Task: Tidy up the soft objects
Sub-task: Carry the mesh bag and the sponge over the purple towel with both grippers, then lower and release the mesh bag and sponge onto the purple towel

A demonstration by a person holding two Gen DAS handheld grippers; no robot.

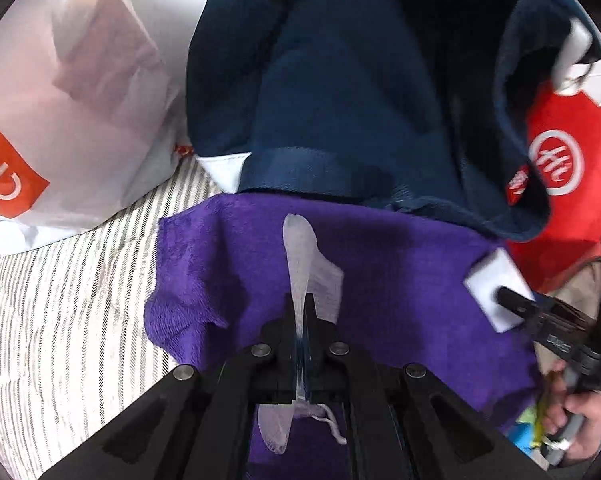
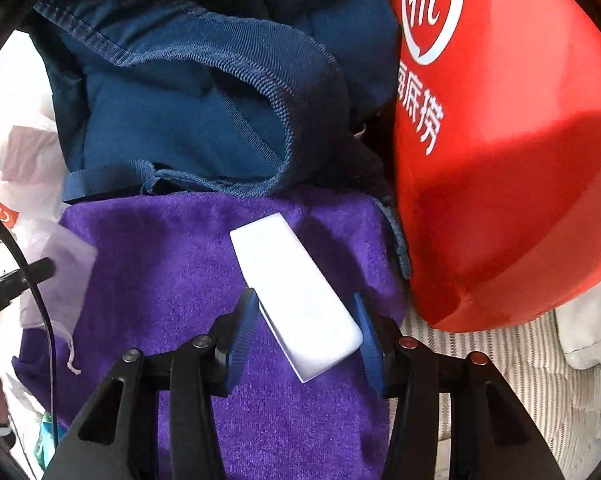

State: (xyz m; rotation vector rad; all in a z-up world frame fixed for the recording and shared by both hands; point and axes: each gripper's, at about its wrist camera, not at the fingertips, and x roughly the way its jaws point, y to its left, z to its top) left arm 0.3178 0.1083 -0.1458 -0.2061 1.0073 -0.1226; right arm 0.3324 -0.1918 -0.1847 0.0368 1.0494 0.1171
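Note:
My left gripper [image 1: 299, 304] is shut on a thin white mesh drawstring pouch [image 1: 298, 248], which sticks out past the fingertips over a purple towel [image 1: 400, 280]. My right gripper [image 2: 306, 308] is shut on a white foam block [image 2: 284, 272], held slantwise between its blue pads [image 2: 246, 320] just above the same purple towel [image 2: 160, 280]. A crumpled navy garment [image 2: 180, 100] lies behind the towel. In the right wrist view the mesh pouch [image 2: 64, 276] and the left gripper [image 2: 40, 270] appear at the left edge. In the left wrist view the foam block [image 1: 492, 284] is at the right.
A red bag with a white logo [image 2: 500, 160] stands close on the right, against the towel and garment. A white plastic bag with an orange label [image 1: 60, 100] lies at the left. Everything rests on grey-striped bedding [image 1: 60, 320]. A person's hand [image 1: 576, 412] holds the right gripper.

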